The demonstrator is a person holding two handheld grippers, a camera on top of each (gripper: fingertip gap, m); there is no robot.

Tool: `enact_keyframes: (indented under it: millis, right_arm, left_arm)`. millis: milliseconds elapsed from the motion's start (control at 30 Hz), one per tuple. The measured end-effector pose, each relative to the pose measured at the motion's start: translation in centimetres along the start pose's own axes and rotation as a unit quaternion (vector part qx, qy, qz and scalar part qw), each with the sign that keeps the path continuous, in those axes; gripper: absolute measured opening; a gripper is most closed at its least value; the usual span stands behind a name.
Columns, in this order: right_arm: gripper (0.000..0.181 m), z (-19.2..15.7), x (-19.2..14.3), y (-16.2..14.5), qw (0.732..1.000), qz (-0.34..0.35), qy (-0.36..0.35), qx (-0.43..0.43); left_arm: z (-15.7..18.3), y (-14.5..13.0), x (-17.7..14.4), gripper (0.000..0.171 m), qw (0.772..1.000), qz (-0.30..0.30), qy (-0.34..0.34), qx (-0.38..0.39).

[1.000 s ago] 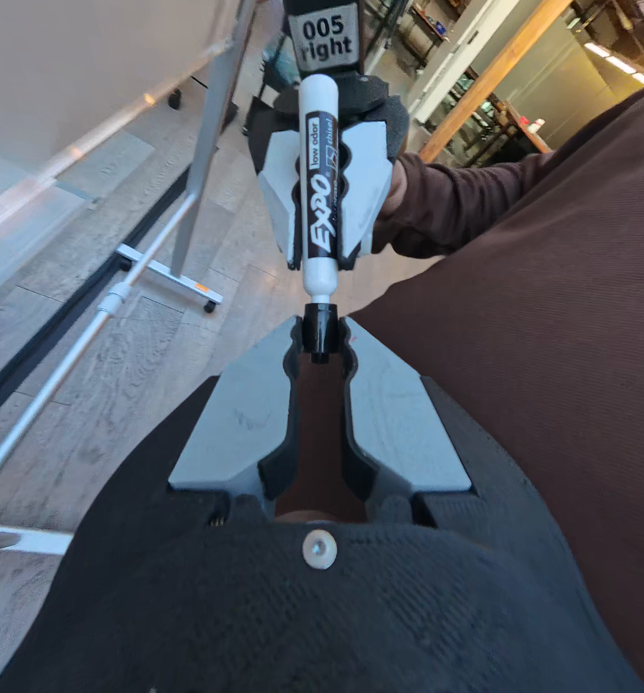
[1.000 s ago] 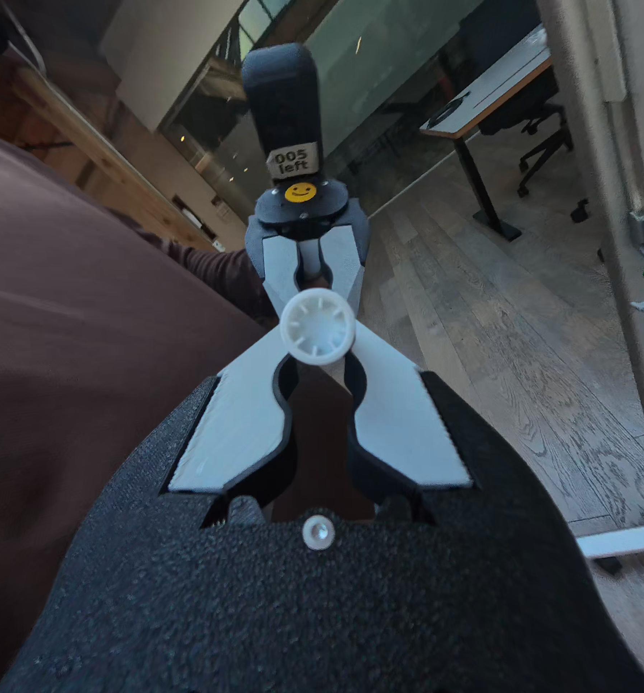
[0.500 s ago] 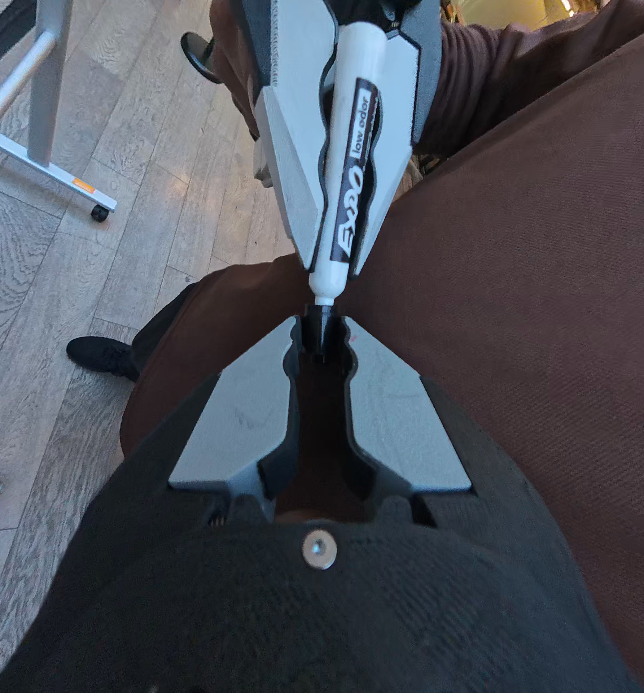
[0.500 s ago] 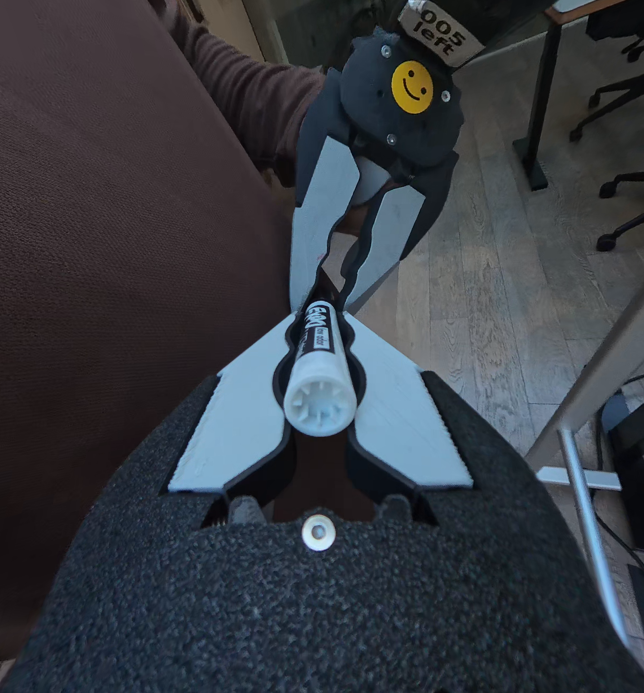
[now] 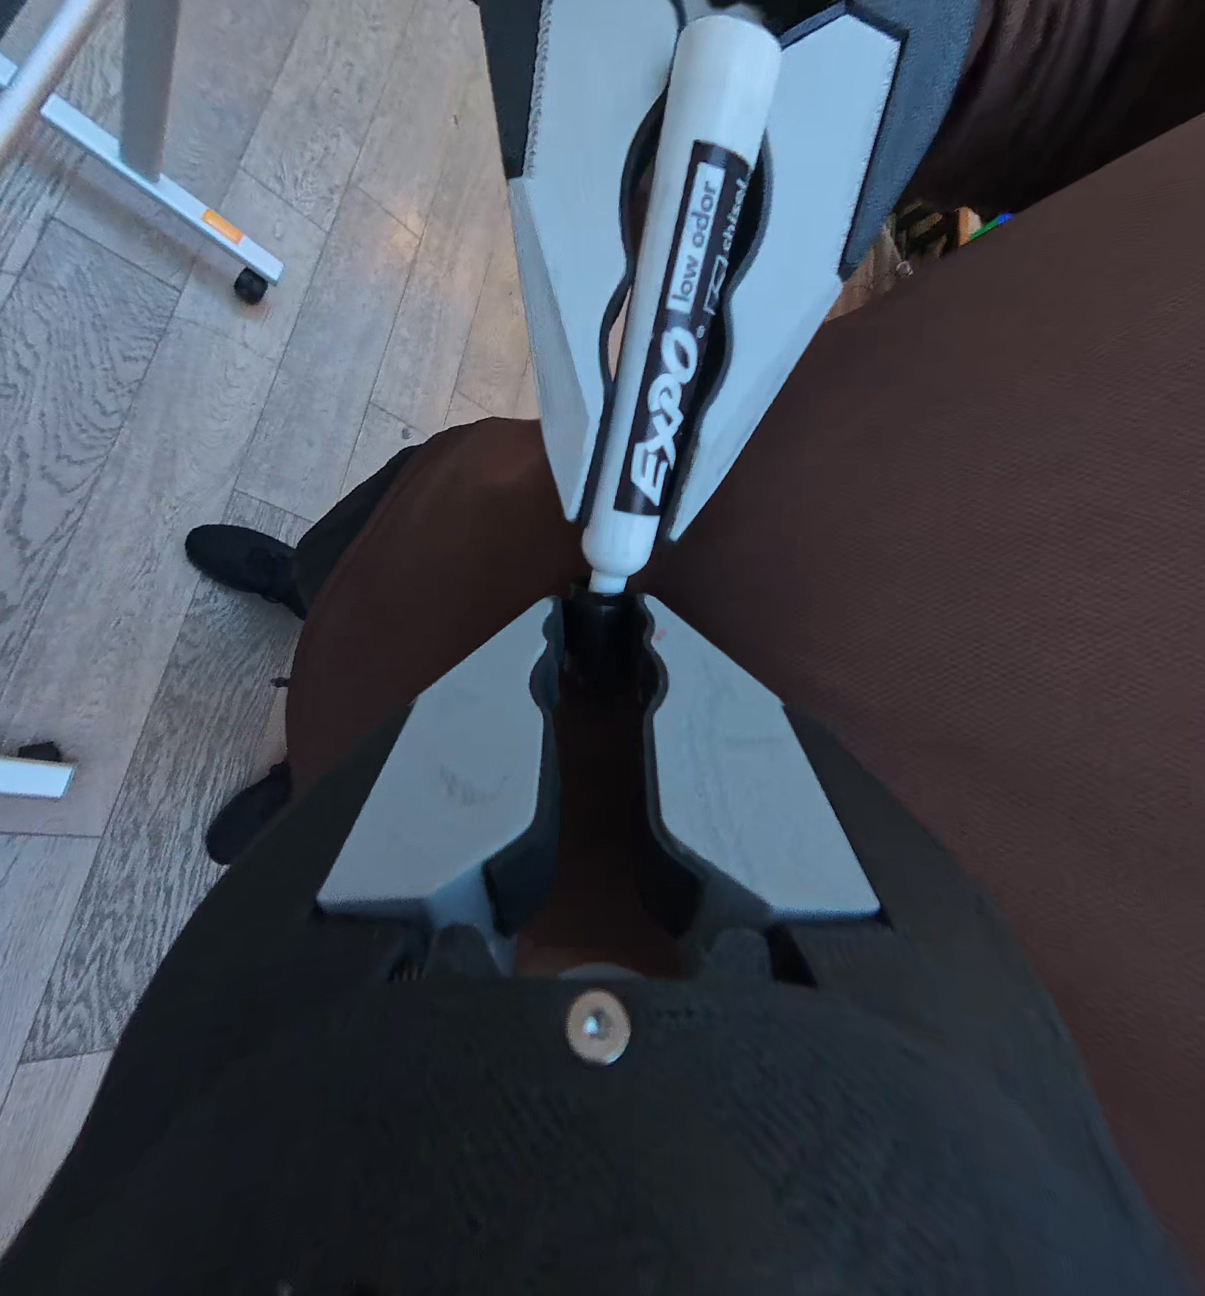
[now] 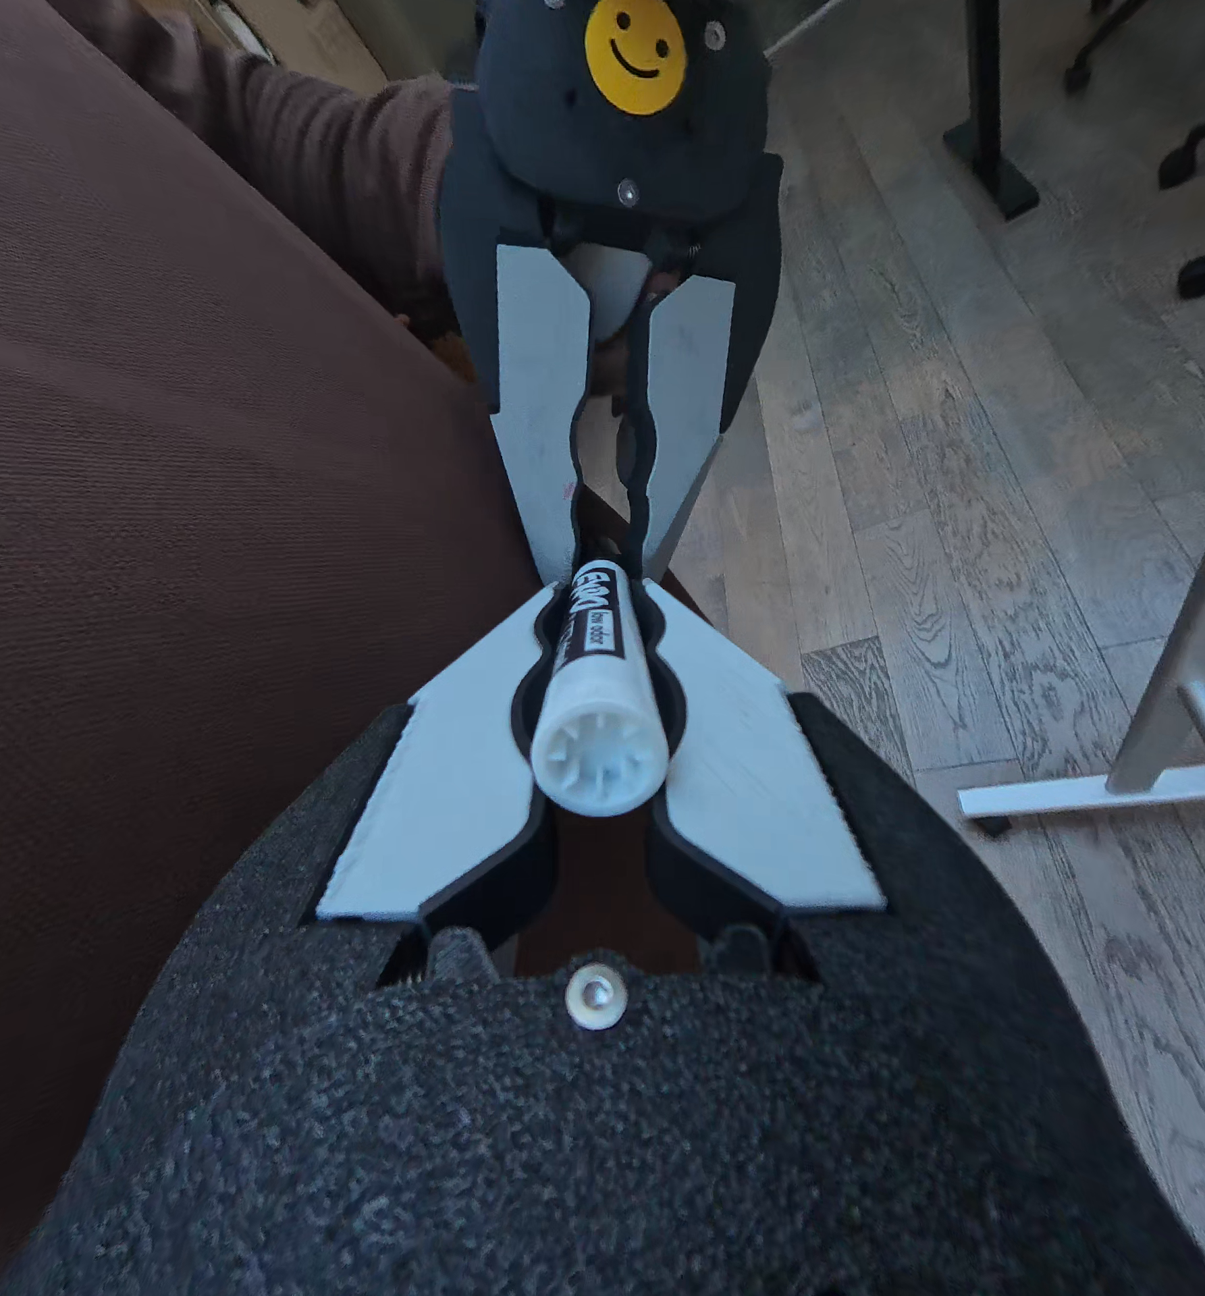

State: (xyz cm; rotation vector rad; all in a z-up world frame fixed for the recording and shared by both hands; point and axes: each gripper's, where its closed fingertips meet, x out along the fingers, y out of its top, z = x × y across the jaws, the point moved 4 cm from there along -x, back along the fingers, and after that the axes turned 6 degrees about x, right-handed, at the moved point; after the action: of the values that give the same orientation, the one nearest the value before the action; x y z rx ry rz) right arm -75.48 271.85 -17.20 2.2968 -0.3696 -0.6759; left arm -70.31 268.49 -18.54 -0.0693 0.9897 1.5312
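A white marker [image 5: 676, 336] is bearing a black label with white lettering along its barrel. A yellow smiley-face sticker [image 6: 636, 56] is showing on the far gripper's black body.

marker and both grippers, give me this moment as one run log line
left gripper: shut on black cap | right gripper: shut on white dry-erase marker with black label | marker tip at black cap mouth | below: grey wood-plank floor

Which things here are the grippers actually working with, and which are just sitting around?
In use:
right gripper shut on white marker
left gripper shut on black cap

Just around:
white wheeled stand
black shoe
wood floor
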Motion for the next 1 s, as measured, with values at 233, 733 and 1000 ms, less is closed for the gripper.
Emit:
enact_keyframes:
  millis: [233,733,1000]
  right_arm:
    - [0.019,4.8,-1.5,-0.3,0.961,0.177,0.068,0.203]
    - [0.021,22.5,-6.3,-2.0,0.864,0.348,-0.065,0.357]
    - [0.016,24.9,-5.8,-1.3,0.842,0.37,-0.072,0.386]
  left_arm:
    - [-3.2,1.9,-0.8,0.016,0.993,0.03,0.102,0.045]
    - [-20.4,7.1,2.6,0.015,0.925,0.0,0.333,0.182]
    - [-22.9,7.4,4.3,0.015,0.933,0.019,0.336,0.127]
